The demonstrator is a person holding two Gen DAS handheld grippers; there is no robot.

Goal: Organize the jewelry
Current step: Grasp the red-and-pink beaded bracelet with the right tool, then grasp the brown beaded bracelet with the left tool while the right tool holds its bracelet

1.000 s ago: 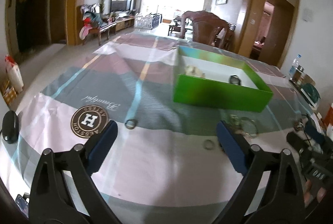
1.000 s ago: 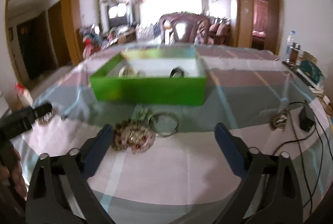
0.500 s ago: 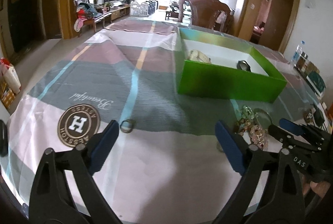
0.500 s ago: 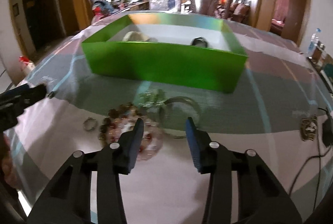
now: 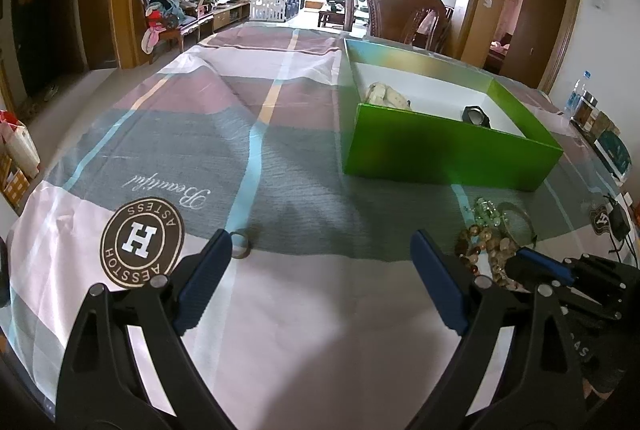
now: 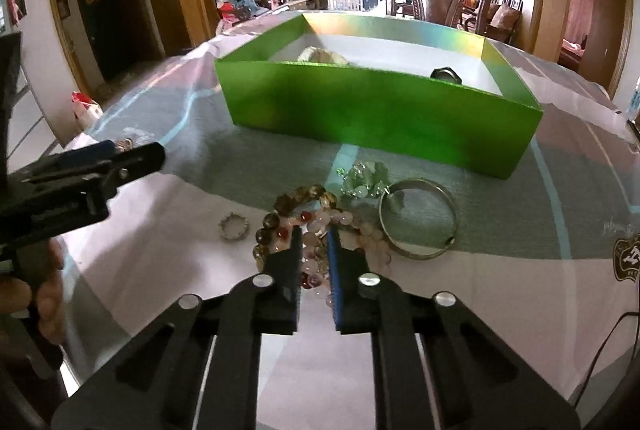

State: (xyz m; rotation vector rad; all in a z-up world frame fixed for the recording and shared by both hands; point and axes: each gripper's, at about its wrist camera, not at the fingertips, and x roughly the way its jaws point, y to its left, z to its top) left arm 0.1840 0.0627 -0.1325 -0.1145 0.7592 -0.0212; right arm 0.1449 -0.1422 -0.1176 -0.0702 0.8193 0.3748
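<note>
Fingers (image 6: pixel 335 254) of the right gripper (image 6: pixel 314 250) stand narrow, pinched around pink and red beads of the bead bracelet pile (image 6: pixel 316 226), which lies on the tablecloth (image 6: pixel 500 290) just in front of the green box (image 6: pixel 376 106). Touching that pile on the right is a smooth silver bangle (image 6: pixel 420 218); behind it sits a cluster of pale green glassy beads (image 6: pixel 366 178), and to the left, apart, a small sparkly ring (image 6: pixel 234 226). Between these pieces and the far table edge, the box blocks the way: glossy card walls, white inside, holding a cream lumpy piece (image 6: pixel 324 54) and a dark ring-shaped item (image 6: pixel 446 74).

Over on the left, the left gripper (image 5: pixel 322 258) hangs with its blue-padded fingers wide apart and nothing between them. A thin metal ring (image 5: pixel 241 245) lies on the cloth just beside its left fingertip, near a round brown "H" emblem (image 5: pixel 142 242) printed on the woven, striped fabric. Cables (image 5: pixel 618 226) lie at the table's right edge.
</note>
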